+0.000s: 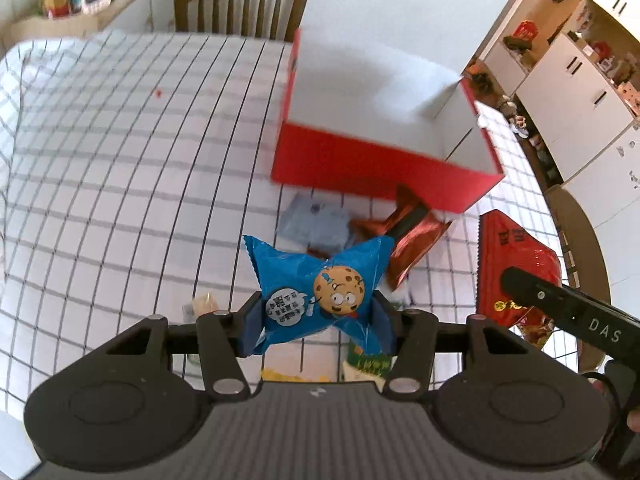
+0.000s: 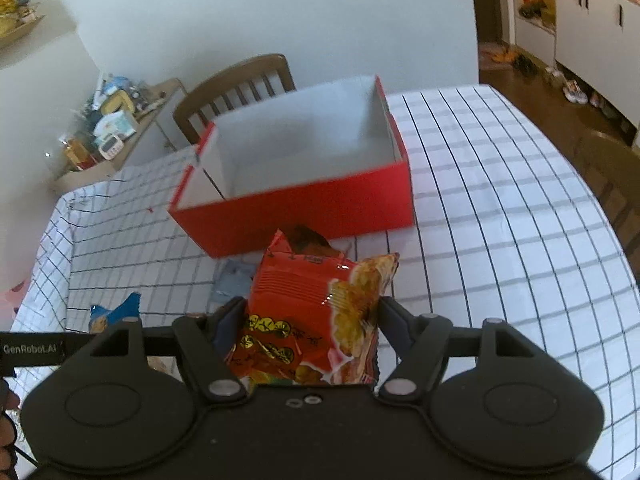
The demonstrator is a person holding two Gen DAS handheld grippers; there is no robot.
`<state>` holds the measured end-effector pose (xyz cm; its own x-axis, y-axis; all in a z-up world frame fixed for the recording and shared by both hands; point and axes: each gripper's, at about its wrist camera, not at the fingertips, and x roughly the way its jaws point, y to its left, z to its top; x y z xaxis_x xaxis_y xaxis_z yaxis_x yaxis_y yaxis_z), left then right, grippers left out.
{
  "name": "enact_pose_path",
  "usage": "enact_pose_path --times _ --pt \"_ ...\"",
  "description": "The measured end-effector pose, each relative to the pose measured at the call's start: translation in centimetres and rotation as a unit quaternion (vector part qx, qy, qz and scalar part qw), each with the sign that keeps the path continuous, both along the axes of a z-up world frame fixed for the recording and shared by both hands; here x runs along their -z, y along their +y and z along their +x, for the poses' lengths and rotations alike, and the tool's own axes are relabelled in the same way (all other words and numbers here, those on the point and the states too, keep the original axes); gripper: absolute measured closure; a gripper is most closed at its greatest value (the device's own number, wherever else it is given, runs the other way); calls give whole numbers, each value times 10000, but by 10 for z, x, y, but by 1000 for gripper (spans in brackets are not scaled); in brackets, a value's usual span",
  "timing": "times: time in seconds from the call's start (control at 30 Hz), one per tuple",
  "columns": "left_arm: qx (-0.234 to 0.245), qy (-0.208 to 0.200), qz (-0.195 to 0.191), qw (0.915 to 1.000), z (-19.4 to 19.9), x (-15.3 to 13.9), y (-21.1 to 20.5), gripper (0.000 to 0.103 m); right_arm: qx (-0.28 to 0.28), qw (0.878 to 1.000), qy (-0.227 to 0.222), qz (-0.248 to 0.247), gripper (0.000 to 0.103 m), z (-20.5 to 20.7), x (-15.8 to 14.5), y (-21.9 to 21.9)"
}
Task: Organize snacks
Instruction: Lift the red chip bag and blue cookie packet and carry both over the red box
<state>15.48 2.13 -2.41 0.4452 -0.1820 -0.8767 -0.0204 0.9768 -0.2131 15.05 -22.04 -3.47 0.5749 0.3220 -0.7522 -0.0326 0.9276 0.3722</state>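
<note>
Left gripper clamps a blue cookie-cartoon snack packet, the open red cardboard box at one o'clock; right gripper, lettered "DAS", pinches a red crinkly snack bag.

Blue foil cookie packet with a cartoon cookie face — crumpled, raised above the table. Red crinkled snack bag — upright, also raised. Open red cardboard box, white inside, sits beyond both.
</note>
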Motion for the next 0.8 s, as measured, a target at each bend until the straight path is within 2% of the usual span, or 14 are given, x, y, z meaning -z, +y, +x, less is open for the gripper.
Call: enact_pose_path --times 0.2,0.27,0.37,0.5,0.63,0.7,0.77,0.8 --pt "183 -425 149 9988 17 -34 -17 51 -131 9994 -284 -121 32 14 -25 2" --pt "217 -490 226 9983 24 -41 -21 60 -169 9990 -371 -168 32 20 -32 2" --pt "267 -488 268 9981 36 -43 -23 61 -201 9985 -466 -212 32 27 -37 0" --pt "120 -161 298 9994 40 -24 -14 61 -263 9984 -471 -168 31 30 -37 -2" --pt "-5 330 361 9988 37 9 -4 60 -378 9988 -292 -119 31 25 -22 2" --pt "-77 541 310 9980 32 26 4 51 -441 9988 -178 -74 31 21 -13 5" --pt "-151 712 219 9971 28 42 11 38 -485 9988 -93 -64 31 16 -5 9" --pt "-193 777 191 9966 26 49 14 37 -500 9987 -66 -56 31 15 -4 10"
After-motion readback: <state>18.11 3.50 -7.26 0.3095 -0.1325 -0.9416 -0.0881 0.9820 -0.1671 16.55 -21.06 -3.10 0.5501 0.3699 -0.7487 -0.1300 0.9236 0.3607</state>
